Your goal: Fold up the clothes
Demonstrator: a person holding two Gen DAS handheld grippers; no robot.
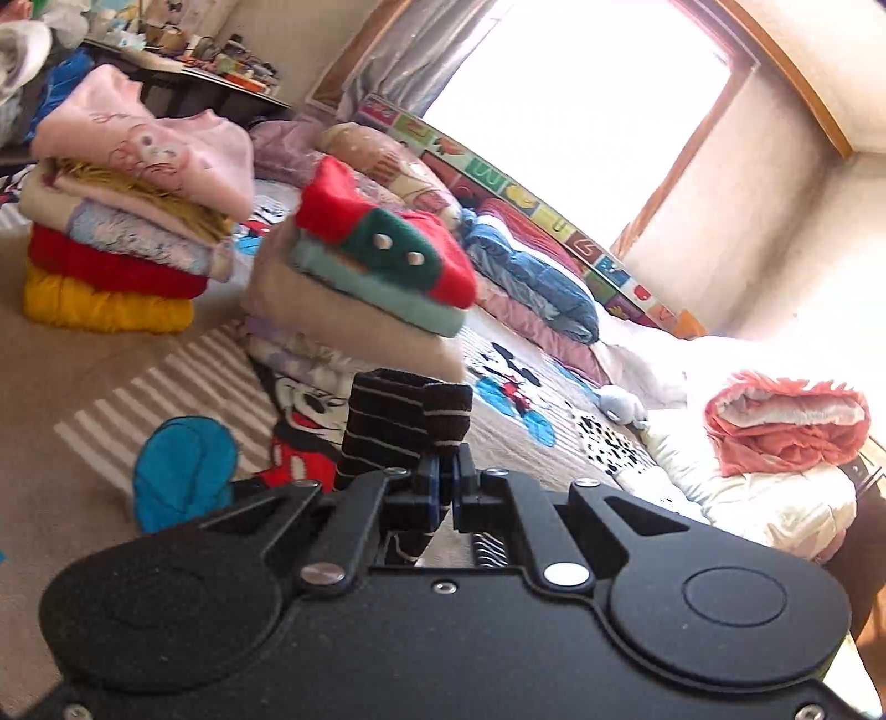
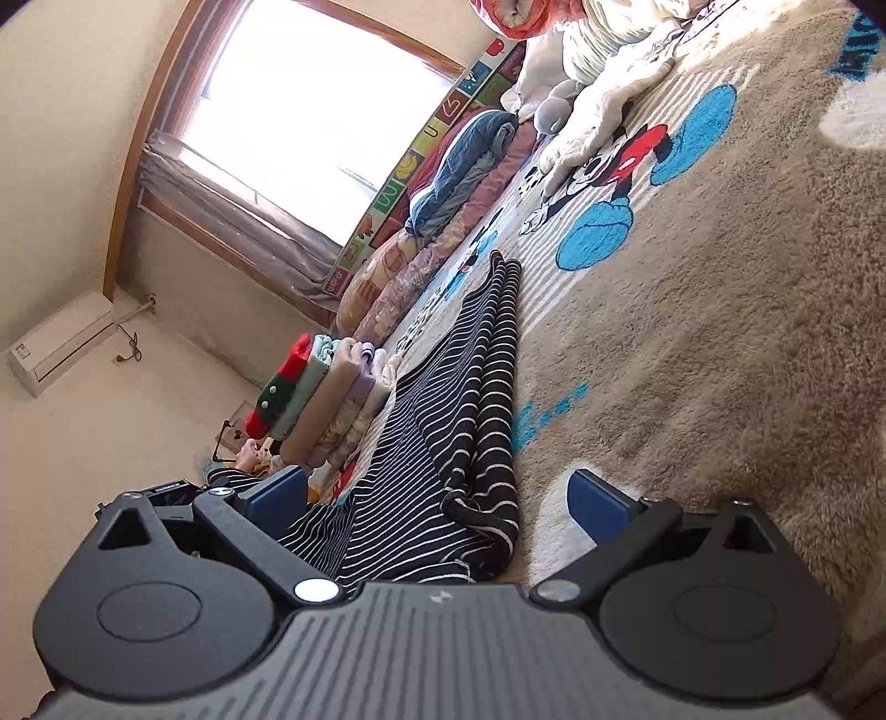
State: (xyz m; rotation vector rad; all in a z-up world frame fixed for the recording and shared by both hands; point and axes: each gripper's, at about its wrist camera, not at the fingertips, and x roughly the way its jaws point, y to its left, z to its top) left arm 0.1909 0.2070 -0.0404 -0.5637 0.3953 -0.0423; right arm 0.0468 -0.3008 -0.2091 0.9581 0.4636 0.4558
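Observation:
A black garment with thin white stripes lies stretched along the cartoon-print carpet. My left gripper is shut on one bunched end of the striped garment, held up above the carpet. My right gripper is open, low over the carpet, and its blue pads straddle the garment's crumpled near end without pinching it.
Two stacks of folded clothes stand ahead: a pink-topped stack and a stack topped with a red-and-green piece, also visible in the right wrist view. Rolled quilts, a coral blanket and white bedding line the window side.

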